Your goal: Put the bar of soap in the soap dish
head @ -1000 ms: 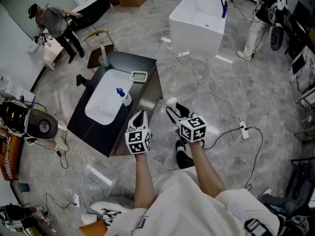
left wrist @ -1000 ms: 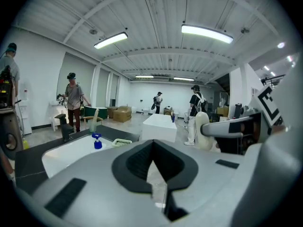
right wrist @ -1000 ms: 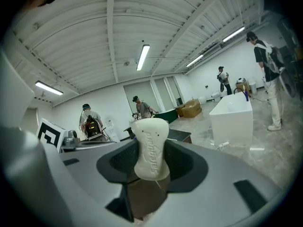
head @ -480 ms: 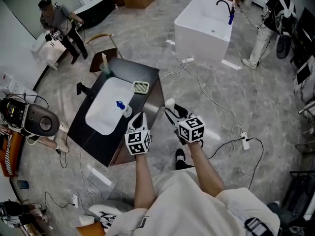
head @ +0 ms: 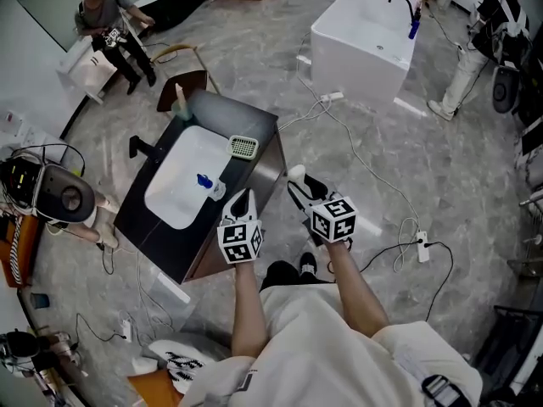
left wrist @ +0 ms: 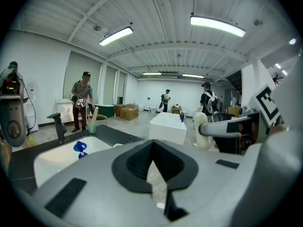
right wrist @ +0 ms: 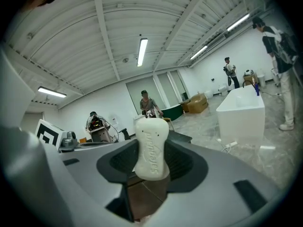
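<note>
I have the soap [right wrist: 151, 148] clamped upright in the right gripper [head: 299, 185] jaws, ready for the soap dish [head: 243, 147] on the desk [head: 254, 172]. Left gripper [head: 241, 203] jaws are closed and empty, not needed yet.

Bar of soap [right wrist: 151, 148] lower end hidden behind jaws; soap dish [head: 243, 147] interior indistinct.
</note>
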`<action>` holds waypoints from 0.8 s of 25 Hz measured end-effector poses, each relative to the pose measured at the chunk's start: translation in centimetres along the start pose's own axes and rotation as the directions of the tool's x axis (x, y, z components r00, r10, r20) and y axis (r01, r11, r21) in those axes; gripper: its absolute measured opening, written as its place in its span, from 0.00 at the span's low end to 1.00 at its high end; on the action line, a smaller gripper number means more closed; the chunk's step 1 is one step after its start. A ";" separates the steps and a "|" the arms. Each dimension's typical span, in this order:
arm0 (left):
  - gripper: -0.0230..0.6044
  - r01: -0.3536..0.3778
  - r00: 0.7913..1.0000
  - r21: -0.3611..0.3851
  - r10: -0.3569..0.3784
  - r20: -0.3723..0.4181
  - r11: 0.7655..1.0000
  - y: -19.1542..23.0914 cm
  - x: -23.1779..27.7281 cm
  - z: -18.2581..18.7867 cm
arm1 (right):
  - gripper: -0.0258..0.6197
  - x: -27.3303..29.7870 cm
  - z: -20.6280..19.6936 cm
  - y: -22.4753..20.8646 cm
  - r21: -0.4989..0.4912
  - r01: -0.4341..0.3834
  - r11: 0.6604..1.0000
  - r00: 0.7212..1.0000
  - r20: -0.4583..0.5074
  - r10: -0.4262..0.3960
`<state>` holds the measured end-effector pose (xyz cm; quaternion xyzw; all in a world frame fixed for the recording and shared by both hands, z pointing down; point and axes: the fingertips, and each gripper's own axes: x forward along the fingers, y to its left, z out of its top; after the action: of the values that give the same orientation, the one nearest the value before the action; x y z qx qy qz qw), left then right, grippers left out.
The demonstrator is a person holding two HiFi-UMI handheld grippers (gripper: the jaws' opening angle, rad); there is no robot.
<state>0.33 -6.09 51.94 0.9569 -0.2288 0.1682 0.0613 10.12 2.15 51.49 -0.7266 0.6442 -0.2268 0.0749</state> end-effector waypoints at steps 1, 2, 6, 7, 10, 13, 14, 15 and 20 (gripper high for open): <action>0.04 -0.003 1.000 -0.003 0.003 -0.006 1.000 0.1 0.1 -0.2 | 0.32 0.3 -0.1 -0.1 0.004 -0.004 1.000 1.000 -0.006 0.004; 0.04 -0.007 1.000 -0.007 0.006 -0.014 1.000 0.2 0.2 -0.6 | 0.32 0.6 -0.3 -0.1 0.007 -0.008 1.000 1.000 -0.012 0.008; 0.04 -0.017 0.999 -0.017 0.017 -0.034 1.000 1.0 0.6 -1.3 | 0.32 2.0 -0.8 -0.1 0.020 -0.023 1.000 0.999 -0.032 0.023; 0.04 -0.019 0.999 -0.020 0.019 -0.036 1.000 1.2 0.9 -1.3 | 0.32 2.5 -0.8 -0.2 0.021 -0.027 0.999 0.999 -0.036 0.027; 0.04 -0.022 0.999 -0.028 0.021 -0.038 0.999 2.1 2.3 -0.9 | 0.32 3.9 -0.4 -0.6 0.019 -0.037 0.999 0.998 -0.048 0.037; 0.04 -0.023 0.999 -0.035 0.022 -0.034 0.999 3.0 4.4 -0.3 | 0.32 5.8 0.4 -1.3 0.025 -0.050 0.998 0.997 -0.051 0.051; 0.04 -0.021 0.999 -0.037 0.020 -0.034 0.999 3.3 5.0 -0.1 | 0.31 6.5 0.7 -1.5 0.024 -0.053 0.998 0.997 -0.054 0.054; 0.04 -0.020 0.999 -0.037 0.018 -0.036 0.999 3.5 5.6 0.1 | 0.32 7.1 1.0 -1.8 0.022 -0.056 0.998 0.997 -0.056 0.057; 0.04 -0.011 0.999 -0.039 0.009 -0.035 0.999 5.3 9.2 1.7 | 0.32 10.9 2.7 -3.4 0.018 -0.059 0.998 0.996 -0.067 0.060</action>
<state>6.11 -15.00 53.77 0.9512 -0.2357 0.1808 0.0832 15.05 -8.37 52.97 -0.6985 0.6658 -0.2539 0.0658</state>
